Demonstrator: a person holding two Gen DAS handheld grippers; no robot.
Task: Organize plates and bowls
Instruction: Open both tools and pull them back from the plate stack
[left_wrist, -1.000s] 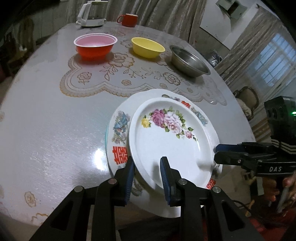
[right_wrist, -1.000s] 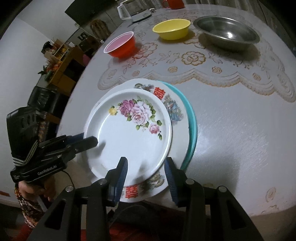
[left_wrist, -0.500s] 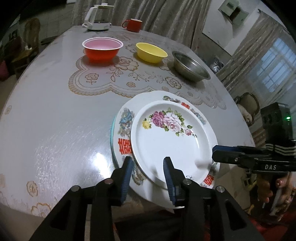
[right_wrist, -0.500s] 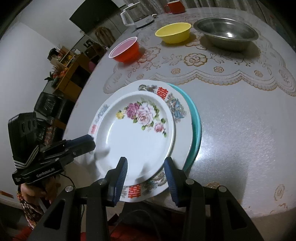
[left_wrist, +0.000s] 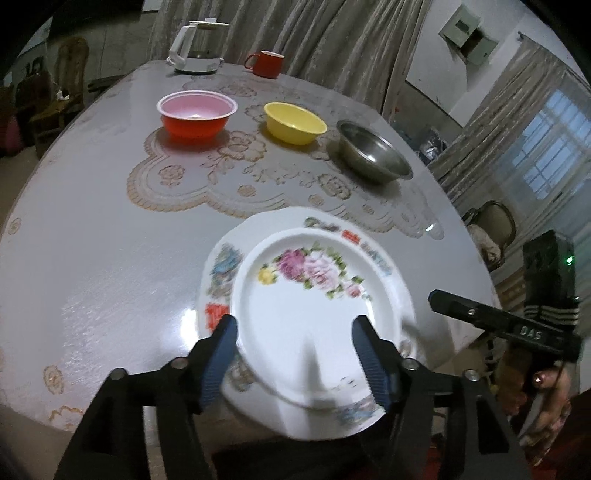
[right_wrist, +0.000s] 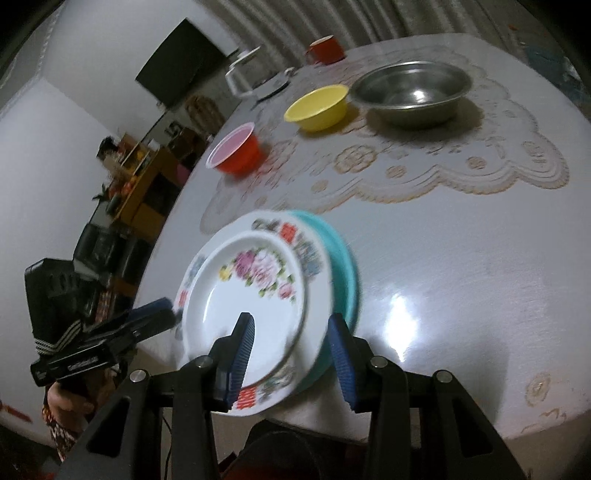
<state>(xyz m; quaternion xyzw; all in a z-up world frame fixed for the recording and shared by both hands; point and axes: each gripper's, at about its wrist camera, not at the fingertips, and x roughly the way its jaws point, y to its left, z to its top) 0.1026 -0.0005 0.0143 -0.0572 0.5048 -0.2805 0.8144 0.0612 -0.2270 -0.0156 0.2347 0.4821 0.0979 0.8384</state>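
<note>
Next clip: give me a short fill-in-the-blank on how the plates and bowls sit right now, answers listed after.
1. The floral plate lies on top of a larger patterned plate, and under both sits a plate coloured ____.
2. In the row of three bowls, the yellow bowl stands between the red bowl and the ____ bowl.
3. Both the left claw and the right claw have their jaws ____.
4. Beyond the bowls, beside the white kettle, stands a red ____.

Answers: teal; metal; open; mug
</note>
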